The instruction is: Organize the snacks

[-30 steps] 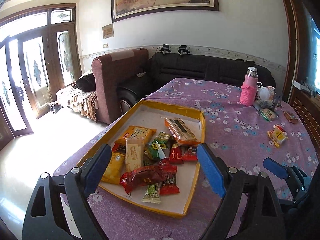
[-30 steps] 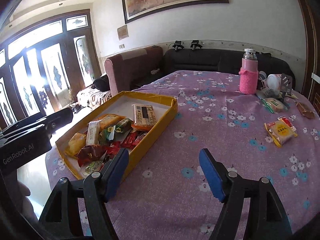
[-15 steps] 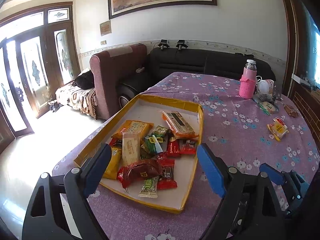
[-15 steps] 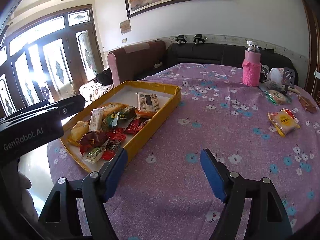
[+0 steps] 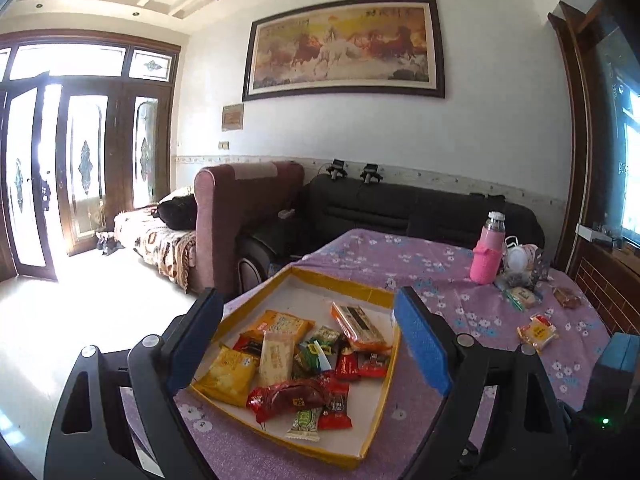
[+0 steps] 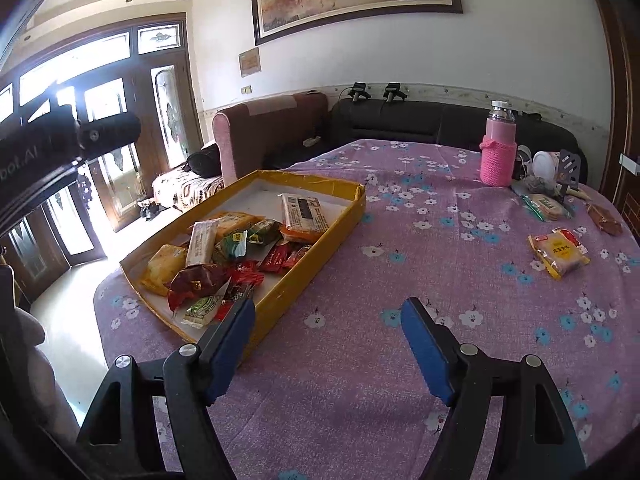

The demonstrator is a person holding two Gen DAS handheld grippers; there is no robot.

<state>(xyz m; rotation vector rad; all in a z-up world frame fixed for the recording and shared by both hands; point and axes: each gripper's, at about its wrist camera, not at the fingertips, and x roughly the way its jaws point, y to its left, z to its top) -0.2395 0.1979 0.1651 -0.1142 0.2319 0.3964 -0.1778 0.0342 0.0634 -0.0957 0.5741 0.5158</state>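
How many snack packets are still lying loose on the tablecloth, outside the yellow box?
3 clearly: a yellow-and-red packet lying alone, a green-edged packet near the pink bottle, and a brown one by the far edge. More may hide in the clutter beside the bottle.

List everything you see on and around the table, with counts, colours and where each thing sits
Tray: one, yellow walls, white floor, table's left part.
Snack packets in tray: a pile, red, orange, green, yellow; exact count unclear.
Yellow packet: one, loose on cloth, right side.
Green-edged packet: one, far right, near the bottle.
Brown packet: one, far right edge.
Bottle: one, pink with knitted sleeve, far side.
Tablecloth: one, purple, floral.
Sofa: one, black, behind table.
Armchair: one, maroon.
Painting: one, framed, horses, on wall.
Left gripper: blue pads, open, above tray.
Right gripper: blue pads, open, above cloth.
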